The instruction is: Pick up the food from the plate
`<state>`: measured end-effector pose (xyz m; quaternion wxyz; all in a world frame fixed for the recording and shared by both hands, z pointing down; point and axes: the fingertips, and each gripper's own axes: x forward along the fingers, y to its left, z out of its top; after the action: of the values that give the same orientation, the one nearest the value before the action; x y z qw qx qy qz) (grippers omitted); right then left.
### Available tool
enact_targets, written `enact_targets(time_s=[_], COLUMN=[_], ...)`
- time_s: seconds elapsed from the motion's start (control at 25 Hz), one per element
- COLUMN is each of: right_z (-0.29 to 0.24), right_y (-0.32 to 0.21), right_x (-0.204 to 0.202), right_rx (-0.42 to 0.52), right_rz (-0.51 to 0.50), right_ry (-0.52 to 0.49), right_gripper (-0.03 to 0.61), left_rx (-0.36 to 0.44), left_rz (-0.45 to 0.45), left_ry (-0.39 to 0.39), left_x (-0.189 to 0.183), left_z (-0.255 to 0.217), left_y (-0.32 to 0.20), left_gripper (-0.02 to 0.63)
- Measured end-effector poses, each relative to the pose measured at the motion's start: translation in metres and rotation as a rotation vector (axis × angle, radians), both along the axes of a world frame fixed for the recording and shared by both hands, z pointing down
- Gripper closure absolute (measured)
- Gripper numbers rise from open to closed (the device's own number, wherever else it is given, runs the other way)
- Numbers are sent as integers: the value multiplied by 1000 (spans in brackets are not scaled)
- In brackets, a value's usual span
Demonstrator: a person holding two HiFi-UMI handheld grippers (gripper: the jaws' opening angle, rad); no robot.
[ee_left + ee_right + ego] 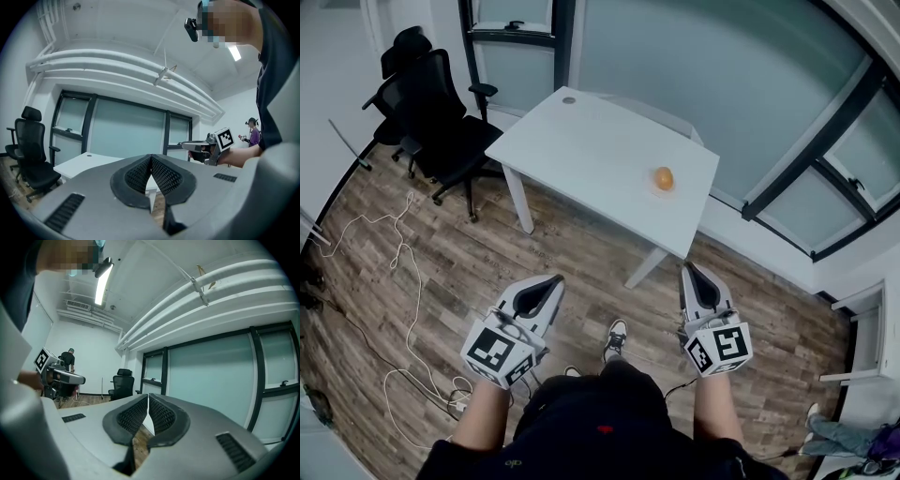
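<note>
An orange, rounded piece of food (664,177) rests on a small pale plate (652,191) near the right edge of the white table (581,159) in the head view. My left gripper (554,280) and my right gripper (689,269) hang over the wooden floor, well short of the table. Both are shut with nothing in them. The left gripper view shows my left gripper (151,157) with its jaws meeting at the tip, and the right gripper's marker cube (225,138) off to the right. My right gripper (148,396) looks the same, closed and empty.
Black office chairs (431,103) stand left of the table. White cables (398,281) trail across the floor at the left. Glass partitions with dark frames (806,141) run behind the table. Another person (253,131) stands far off in the room.
</note>
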<state>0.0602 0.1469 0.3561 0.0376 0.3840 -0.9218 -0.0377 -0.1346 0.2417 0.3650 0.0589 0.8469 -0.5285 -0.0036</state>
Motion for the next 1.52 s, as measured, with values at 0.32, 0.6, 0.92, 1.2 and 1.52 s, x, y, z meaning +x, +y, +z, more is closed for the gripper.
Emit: enact_targets(time_s=[0.32,0.6,0.92,1.2,1.52], right_z=[10,15,24,38,42], right_y=[-55,-123,-205,-287,-357], right_x=[-5,-2,17,60,86], right_rx=[-19,-40,-83,-125,-130], right_rz=[1,-15,-22,6,4], right_ry=[-20,-34,-48,-76,-78], right_gripper=[554,554,554,554,554], left_rx=[-16,-36,-72,-105,-110], left_rz=[-25,-30,-43,-21,-23], left_ry=[-20,-43,-60,-98,-115], left_x=[-11,-5,16,56,82], left_z=[2,1,3,12,11], left_y=[-46,-110,-193,-274,-343], left_gripper=[594,594,594,594,594])
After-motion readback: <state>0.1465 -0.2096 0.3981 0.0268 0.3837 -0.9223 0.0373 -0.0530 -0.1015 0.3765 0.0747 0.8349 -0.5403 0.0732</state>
